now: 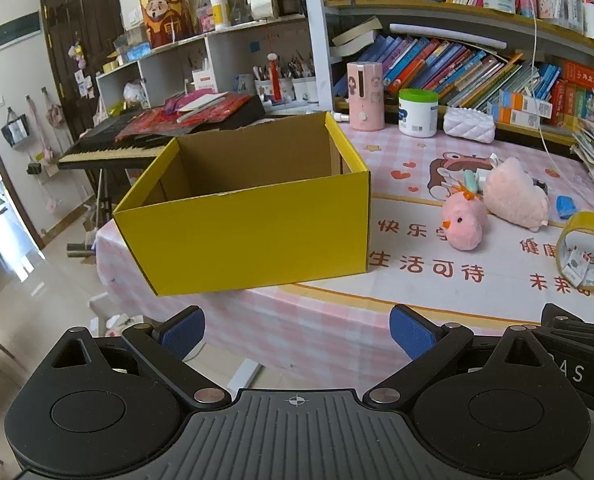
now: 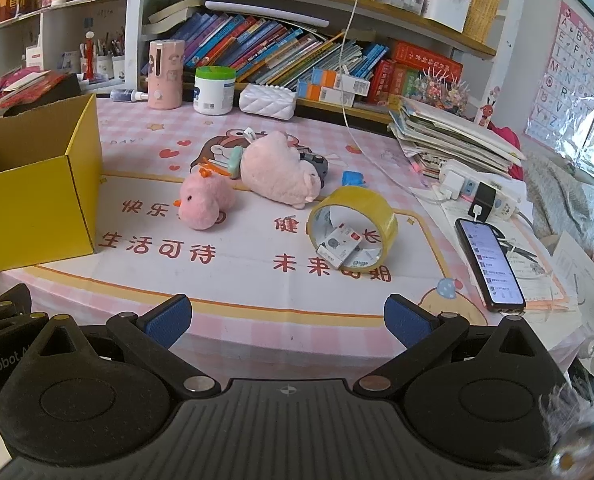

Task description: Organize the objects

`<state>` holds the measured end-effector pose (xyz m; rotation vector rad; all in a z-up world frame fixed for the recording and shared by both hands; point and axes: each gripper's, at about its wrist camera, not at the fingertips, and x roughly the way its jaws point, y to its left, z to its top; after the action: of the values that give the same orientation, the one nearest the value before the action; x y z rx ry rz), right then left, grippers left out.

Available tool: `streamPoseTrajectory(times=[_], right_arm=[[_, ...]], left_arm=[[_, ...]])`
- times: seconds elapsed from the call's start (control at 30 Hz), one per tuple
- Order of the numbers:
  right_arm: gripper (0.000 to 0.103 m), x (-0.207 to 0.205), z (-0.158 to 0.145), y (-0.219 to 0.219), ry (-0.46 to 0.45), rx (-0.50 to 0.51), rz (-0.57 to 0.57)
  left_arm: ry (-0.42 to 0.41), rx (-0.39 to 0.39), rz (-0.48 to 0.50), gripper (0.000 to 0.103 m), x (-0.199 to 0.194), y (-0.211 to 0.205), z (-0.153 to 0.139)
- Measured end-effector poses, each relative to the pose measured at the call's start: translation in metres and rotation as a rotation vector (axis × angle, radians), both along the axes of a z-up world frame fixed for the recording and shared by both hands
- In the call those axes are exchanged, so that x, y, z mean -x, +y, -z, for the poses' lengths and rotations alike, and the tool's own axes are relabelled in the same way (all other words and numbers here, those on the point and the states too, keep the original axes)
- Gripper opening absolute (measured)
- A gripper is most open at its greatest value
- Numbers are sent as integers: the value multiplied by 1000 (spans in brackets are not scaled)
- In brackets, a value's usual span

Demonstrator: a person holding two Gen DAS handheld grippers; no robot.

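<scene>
An open yellow cardboard box (image 1: 249, 236) stands at the table's left end; it looks empty, and it also shows in the right wrist view (image 2: 37, 208). A small pink plush chick (image 2: 205, 202) (image 1: 463, 224) lies right of it. A larger pink plush (image 2: 281, 172) (image 1: 515, 196) lies behind the chick. A yellow tape roll (image 2: 353, 228) (image 1: 587, 252) stands on edge with a small white card box (image 2: 337, 246) inside it. A small blue item (image 2: 353, 179) lies behind the roll. My left gripper (image 1: 297, 332) is open, before the box. My right gripper (image 2: 287, 320) is open, before the table's front edge.
A phone (image 2: 491, 266), a power strip (image 2: 477, 192) and papers lie at the table's right. A stack of papers (image 2: 453, 136) sits behind them. A pink cylinder (image 2: 165, 74), a white jar (image 2: 213, 91) and a white quilted case (image 2: 267, 98) stand at the back by the bookshelf. A keyboard (image 1: 113, 148) stands left of the table.
</scene>
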<state>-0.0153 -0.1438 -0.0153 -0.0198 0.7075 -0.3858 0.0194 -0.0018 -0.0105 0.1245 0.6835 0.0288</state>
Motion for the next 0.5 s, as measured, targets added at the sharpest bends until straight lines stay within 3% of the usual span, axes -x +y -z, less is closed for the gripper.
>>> streamPoseTrajectory(times=[0.5], right_arm=[[103, -1, -1, 1, 1, 3, 1]], left_arm=[[12, 26, 15, 100, -3, 4, 2]])
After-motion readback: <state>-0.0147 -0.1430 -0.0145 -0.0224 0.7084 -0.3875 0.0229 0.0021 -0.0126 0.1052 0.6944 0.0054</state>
